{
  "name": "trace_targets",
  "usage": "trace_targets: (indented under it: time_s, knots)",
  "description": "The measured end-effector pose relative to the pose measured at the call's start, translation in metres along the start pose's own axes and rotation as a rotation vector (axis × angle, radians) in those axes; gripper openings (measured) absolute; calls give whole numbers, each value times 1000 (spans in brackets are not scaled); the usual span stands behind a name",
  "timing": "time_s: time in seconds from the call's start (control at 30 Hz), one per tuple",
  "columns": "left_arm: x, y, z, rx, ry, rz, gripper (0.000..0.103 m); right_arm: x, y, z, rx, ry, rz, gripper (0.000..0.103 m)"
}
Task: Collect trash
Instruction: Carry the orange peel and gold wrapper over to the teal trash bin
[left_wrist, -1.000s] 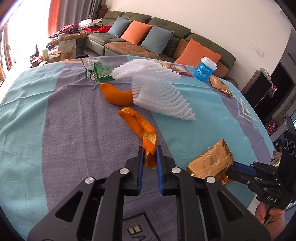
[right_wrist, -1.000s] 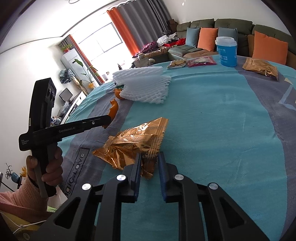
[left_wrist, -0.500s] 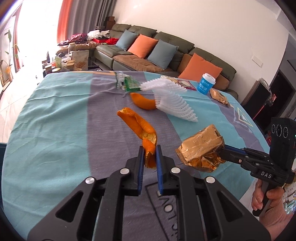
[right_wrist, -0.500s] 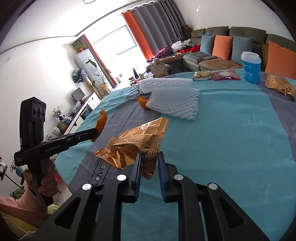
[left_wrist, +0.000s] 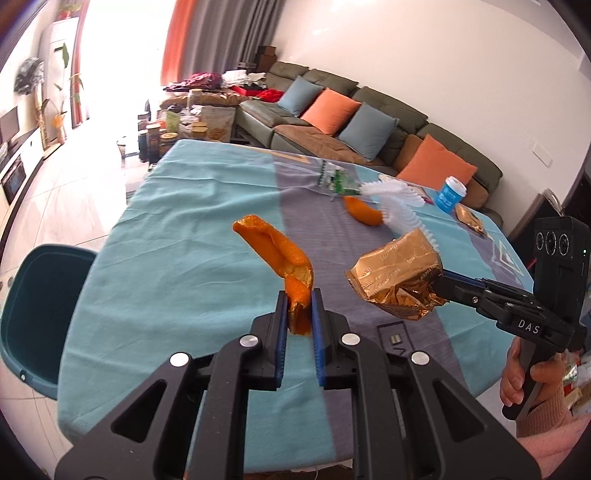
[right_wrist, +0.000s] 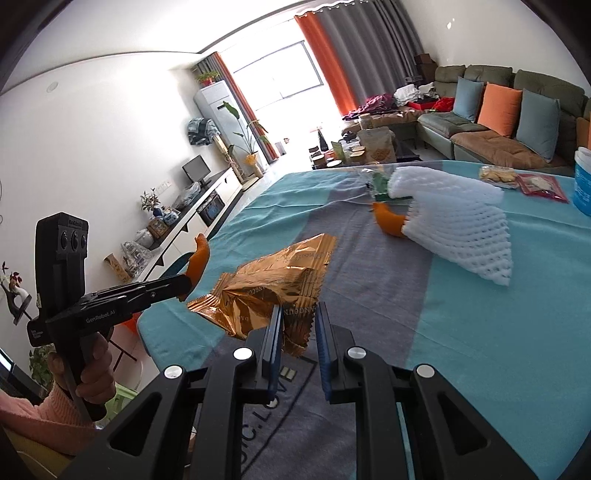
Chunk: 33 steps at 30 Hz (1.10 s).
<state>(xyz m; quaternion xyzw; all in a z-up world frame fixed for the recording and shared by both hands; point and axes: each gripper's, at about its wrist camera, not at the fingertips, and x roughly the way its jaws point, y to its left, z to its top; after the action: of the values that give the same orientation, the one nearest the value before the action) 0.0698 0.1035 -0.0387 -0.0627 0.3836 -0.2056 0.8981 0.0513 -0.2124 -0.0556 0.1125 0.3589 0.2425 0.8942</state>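
Trash is in both tools: the left gripper (left_wrist: 298, 314) pinches an orange peel (left_wrist: 280, 258), the right gripper (right_wrist: 298, 325) a gold wrapper (right_wrist: 273, 291), both lifted clear of the table (left_wrist: 177, 266). A dark bin (left_wrist: 33, 306) sits low left, nearest the peel; I judge it the drop spot.

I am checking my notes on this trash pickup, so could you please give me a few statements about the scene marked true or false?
1. The left gripper holds an orange peel. True.
2. The right gripper holds the white foam net. False: it grips a gold wrapper; the foam net lies on the table.
3. A second piece of orange peel lies beside the foam net. True.
4. The blue cup lies tipped over. False: it stands upright.
5. A dark bin sits beside the table. True.
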Motion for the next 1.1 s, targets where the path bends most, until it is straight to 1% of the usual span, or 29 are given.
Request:
trace_targets:
  time_s: [0.27, 0.5, 0.9, 1.1]
  knots:
    - [-30, 43, -10, -63, -29, 58, 13, 32, 38, 11, -69, 43, 65, 16]
    - [-49, 77, -15, -115, -48, 111, 13, 60, 70, 28, -133, 72, 120, 16]
    - [-79, 132, -21, -201, -86, 219, 13, 104, 120, 50, -226, 114, 192, 16]
    - [-87, 153, -26, -234, -89, 257, 13, 121, 139, 55, -251, 131, 216, 16]
